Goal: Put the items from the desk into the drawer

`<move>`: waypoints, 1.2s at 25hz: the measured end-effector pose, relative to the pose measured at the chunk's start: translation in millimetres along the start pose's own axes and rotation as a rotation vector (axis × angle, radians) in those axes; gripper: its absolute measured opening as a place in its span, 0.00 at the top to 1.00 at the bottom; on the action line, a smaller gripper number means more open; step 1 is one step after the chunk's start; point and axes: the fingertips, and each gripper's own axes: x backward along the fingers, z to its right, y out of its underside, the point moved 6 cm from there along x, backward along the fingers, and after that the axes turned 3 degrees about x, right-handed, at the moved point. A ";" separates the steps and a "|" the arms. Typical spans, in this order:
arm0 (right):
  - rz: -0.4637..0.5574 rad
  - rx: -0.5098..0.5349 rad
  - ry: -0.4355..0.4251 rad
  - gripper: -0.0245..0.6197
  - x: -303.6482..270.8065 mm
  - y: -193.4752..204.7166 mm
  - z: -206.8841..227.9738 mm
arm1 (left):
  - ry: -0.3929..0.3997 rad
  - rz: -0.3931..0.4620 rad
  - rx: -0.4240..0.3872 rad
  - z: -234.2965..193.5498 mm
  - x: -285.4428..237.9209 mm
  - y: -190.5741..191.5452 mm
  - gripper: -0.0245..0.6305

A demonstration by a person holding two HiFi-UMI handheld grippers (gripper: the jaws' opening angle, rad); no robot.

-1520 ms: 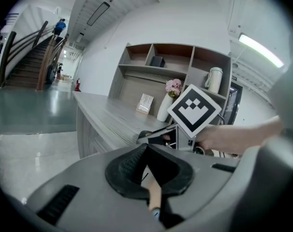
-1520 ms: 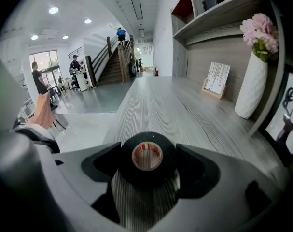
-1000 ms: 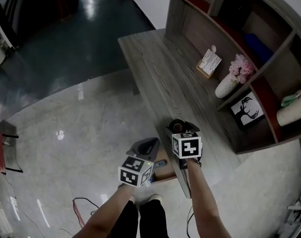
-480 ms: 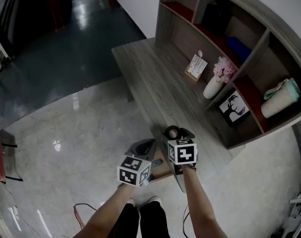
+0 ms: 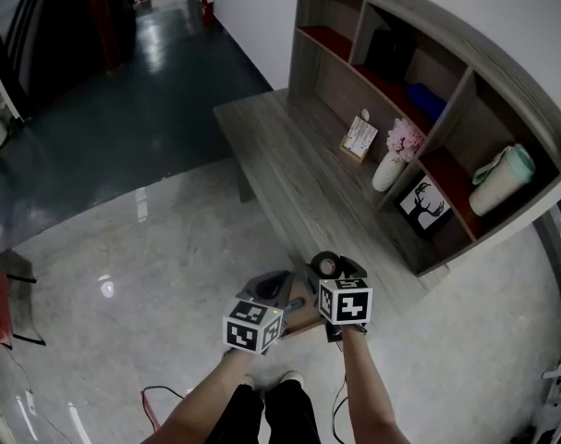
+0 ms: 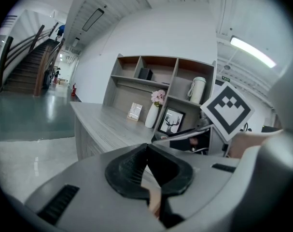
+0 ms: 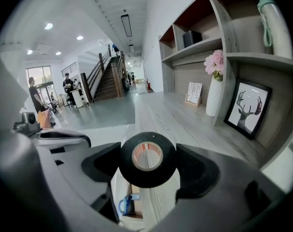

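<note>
R gripper clamped on black tape roll, held over near end of desk, beside open drawer. L gripper pinched together, empty. I'd shift R leftward, lower inside drawer, clear of front wall, then release low.

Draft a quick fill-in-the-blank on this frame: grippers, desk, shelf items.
The right gripper is shut on a black roll of ____.
The left gripper has its jaws ____, with nothing between them.
On the desk, the white vase holds ____ flowers.
The framed picture shows a black ____.
Missing words: tape; together; pink; deer.
</note>
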 end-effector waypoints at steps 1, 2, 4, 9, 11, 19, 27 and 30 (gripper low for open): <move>0.004 0.004 0.004 0.39 5.3 1.4 -1.7 | 0.000 0.002 -0.001 1.6 3.5 -0.2 0.95; 0.007 0.006 0.008 0.39 10.8 2.8 -3.4 | 0.000 0.004 -0.004 3.3 7.3 -0.7 0.95; 0.013 0.003 0.013 0.39 22.1 5.8 -7.0 | -0.001 0.008 -0.007 7.5 15.3 -1.8 0.95; 0.046 -0.007 0.023 0.39 49.4 8.1 -14.9 | 0.007 0.023 -0.022 20.9 31.2 -4.8 0.95; 0.056 -0.002 0.025 0.39 58.5 9.2 -20.1 | 0.010 0.026 -0.022 25.8 37.9 -3.7 0.95; 0.088 0.044 0.020 0.39 91.5 10.0 -44.5 | 0.031 0.034 -0.040 47.8 61.2 -1.8 0.95; 0.086 0.052 0.022 0.39 107.1 29.7 -57.6 | 0.030 0.021 -0.031 52.3 73.1 13.4 0.95; 0.079 0.045 0.021 0.39 104.9 37.1 -59.2 | 0.027 0.008 -0.025 49.1 73.9 20.3 0.95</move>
